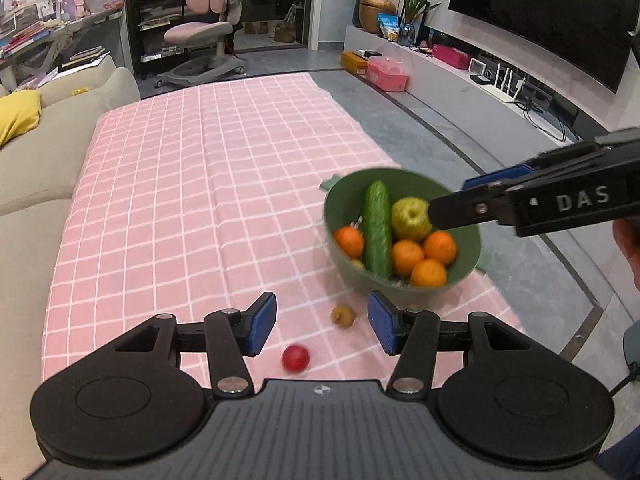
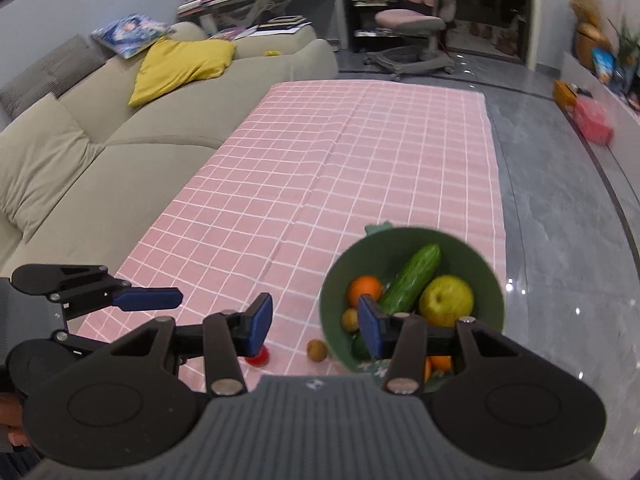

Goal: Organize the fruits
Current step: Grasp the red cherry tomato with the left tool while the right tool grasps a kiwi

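Both tools, left [image 1: 322, 326] and right [image 2: 316, 326], hover open and empty; loose small red fruit [image 1: 295, 358] and brown fruit [image 1: 343, 316] at lower centre probably next need gathering into the green plastic bowl [image 1: 468, 268].

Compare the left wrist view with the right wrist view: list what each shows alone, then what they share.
Left only: the TV, and four oranges in plain sight.
Right only: the blue patterned cushion on the sofa.
Both: the green bowl with cucumber and apple, the red fruit and brown fruit on the pink cloth, and the pink chair.
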